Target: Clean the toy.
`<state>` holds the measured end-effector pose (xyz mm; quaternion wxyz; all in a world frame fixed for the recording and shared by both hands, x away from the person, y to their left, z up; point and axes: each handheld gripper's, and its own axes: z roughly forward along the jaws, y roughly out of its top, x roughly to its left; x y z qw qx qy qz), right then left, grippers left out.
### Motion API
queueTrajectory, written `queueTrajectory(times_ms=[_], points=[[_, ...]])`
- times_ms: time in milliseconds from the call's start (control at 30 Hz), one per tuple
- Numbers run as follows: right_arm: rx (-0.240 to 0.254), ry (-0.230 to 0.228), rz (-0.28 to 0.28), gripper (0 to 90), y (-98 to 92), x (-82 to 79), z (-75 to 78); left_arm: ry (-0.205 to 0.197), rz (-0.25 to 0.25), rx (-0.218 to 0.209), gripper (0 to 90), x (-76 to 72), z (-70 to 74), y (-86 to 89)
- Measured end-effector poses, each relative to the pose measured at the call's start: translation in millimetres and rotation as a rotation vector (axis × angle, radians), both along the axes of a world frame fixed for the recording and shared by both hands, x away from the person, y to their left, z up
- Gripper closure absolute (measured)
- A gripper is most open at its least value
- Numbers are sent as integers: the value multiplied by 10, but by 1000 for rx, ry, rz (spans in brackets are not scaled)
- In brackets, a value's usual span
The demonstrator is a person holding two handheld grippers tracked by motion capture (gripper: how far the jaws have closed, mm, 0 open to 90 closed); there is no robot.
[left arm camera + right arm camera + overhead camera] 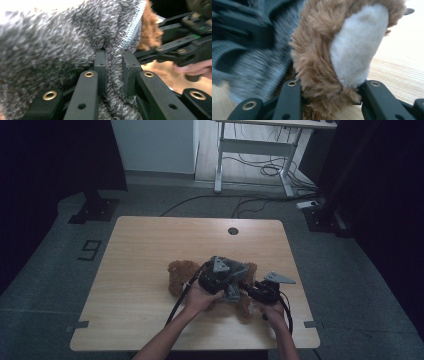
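A brown plush bear point(179, 275) lies on the wooden table point(150, 250), its body wrapped in a grey knitted garment point(233, 292). My left gripper point(238, 279) is shut on a fold of that garment point(75, 45); its fingers point(100, 67) pinch the knit near the stitched hem, with brown fur point(150, 32) behind. My right gripper point(247, 293) is shut on the bear's foot point(322, 75), whose pale sole point(357, 45) faces the camera. In the left gripper view the right gripper point(180, 47) shows at right, a hand on it.
A round cable hole point(233, 231) sits near the table's far edge. Bare wood lies left and behind the bear. On the floor beyond stand a white desk frame point(255, 150), loose cables point(260, 170) and a dark stand base point(95, 210).
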<state>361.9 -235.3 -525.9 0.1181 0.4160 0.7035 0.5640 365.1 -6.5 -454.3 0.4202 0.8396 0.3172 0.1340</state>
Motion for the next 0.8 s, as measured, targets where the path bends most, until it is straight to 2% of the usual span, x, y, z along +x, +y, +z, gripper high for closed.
queueTrajectory(times_ms=[133, 233, 333, 400, 500, 700, 800], points=[[10, -4, 8, 643, -5, 0, -8, -9, 21, -20, 764, -5, 11, 123], [5, -8, 9, 644, -3, 0, -7, -21, 64, -7, 765, 10, 39, 298], [4, -8, 13, 644, -8, 6, -10, -12, 109, 0, 767, 61, 53, 505], [5, -7, 13, 644, -7, 10, -13, -2, 137, -16, 767, 91, 33, 682], [8, -7, 19, 644, -9, 13, -18, 11, 148, -60, 768, 90, 3, 875], [20, -3, 28, 643, -23, 24, -47, -13, 191, -103, 769, 19, 70, 1219], [16, -4, 28, 643, -19, 22, -42, 7, 205, -136, 769, 24, 40, 1380]])
